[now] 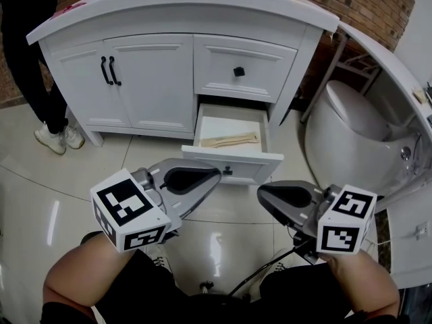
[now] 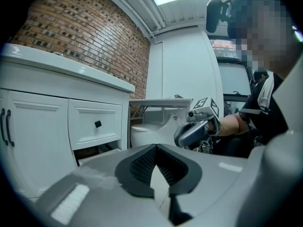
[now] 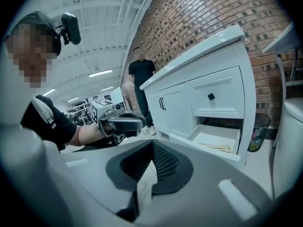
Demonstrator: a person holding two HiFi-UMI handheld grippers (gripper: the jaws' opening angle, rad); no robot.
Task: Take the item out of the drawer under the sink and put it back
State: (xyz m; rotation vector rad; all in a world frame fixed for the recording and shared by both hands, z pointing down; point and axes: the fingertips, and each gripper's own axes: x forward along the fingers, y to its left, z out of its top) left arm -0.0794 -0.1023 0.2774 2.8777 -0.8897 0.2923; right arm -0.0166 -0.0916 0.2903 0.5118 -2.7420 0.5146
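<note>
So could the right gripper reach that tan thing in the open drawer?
Probably yes: the drawer is pulled out, the tan item lies uncovered, and nothing stands between it and the right gripper, whose jaws are shut.

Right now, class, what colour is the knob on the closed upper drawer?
Black. The knob stands out against the white upper drawer, clearest in the head view.

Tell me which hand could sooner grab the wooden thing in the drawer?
Probably the left gripper: its shut tips sit nearest the drawer holding the wooden item; the right gripper hangs further right.
</note>
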